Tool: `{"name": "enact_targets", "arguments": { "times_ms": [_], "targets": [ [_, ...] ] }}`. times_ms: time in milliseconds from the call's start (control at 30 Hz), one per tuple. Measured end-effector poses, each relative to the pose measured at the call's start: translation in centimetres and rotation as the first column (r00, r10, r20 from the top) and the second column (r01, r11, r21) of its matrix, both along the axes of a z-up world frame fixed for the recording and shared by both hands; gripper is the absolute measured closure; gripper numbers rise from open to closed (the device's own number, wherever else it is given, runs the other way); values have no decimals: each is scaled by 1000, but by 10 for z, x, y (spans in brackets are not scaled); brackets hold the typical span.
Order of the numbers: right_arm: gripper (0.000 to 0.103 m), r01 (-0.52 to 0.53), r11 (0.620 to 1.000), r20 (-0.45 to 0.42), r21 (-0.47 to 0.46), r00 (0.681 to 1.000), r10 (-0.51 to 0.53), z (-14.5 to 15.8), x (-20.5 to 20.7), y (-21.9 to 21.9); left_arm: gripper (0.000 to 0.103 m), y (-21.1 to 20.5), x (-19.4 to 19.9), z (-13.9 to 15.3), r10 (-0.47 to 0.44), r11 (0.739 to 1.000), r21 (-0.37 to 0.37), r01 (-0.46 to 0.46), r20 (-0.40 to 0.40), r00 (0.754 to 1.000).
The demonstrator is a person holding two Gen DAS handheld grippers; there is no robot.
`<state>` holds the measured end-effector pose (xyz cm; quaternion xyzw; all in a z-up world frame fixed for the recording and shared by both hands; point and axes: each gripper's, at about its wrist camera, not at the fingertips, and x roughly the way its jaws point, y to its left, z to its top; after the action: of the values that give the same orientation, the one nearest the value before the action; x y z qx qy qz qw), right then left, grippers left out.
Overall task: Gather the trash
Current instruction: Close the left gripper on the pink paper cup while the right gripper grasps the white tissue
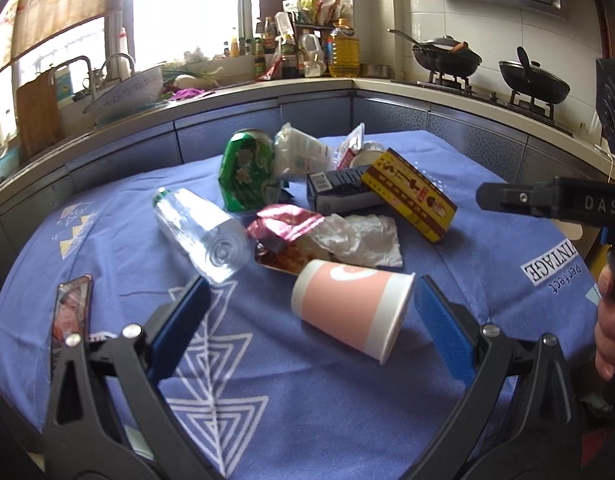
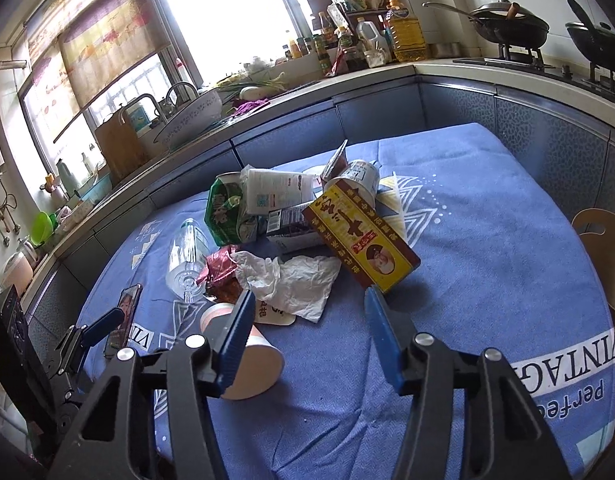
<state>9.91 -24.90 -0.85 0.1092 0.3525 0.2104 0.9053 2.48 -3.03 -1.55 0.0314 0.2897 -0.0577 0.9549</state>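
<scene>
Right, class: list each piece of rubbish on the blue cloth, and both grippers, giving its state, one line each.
Pink paper cup: on its side, empty.
Clear plastic bottle: lying down, capped.
Green drink can: crushed.
White paper napkin: crumpled.
Yellow and red cardboard box: tilted on the pile.
Left gripper: open, around the cup.
Right gripper: open, empty.

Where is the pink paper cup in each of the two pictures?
Left wrist view: the pink paper cup lies on its side low in the middle, between the left gripper's open fingers.
Right wrist view: the cup lies lower left, partly hidden behind the right gripper's left finger.
Shared landmark: the yellow and red box, beyond the cup in both views.
</scene>
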Motion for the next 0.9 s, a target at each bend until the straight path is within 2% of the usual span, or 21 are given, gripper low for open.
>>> {"name": "enact_targets", "arguments": {
  "times_ms": [67, 133, 200, 233, 433, 633, 733, 900],
  "targets": [
    [48, -1, 1000, -19, 3, 1000, 1, -5, 2, 0, 6, -4, 0, -5, -24, 1000, -2, 24, -16, 1000],
    [48, 4, 1000, -31, 6, 1000, -3, -8, 4, -2, 13, -11, 0, -9, -46, 999, 15, 46, -20, 999],
    [48, 10, 1000, -42, 10, 999, -10, -11, 6, -4, 23, -17, 3, -14, -70, 997, 37, 71, -35, 997],
    [48, 13, 1000, -48, 13, 999, -12, -13, 7, -5, 25, -19, 4, -16, -80, 996, 42, 82, -44, 996],
    [48, 17, 1000, -60, 13, 998, -17, -16, 8, -7, 26, -24, 8, -24, -84, 994, 62, 88, -63, 994],
    [48, 3, 1000, -91, 26, 996, -1, -24, 14, -5, 26, -19, 9, -23, -97, 995, 24, 99, -68, 993],
    [52, -5, 1000, -108, 25, 994, 8, -29, 18, -3, 27, -18, 12, -25, -89, 996, 26, 91, -77, 993],
    [65, -42, 998, -165, 43, 985, 49, -42, 40, 4, 47, -21, 18, -32, -100, 994, 36, 105, -115, 988]
  ]
}}
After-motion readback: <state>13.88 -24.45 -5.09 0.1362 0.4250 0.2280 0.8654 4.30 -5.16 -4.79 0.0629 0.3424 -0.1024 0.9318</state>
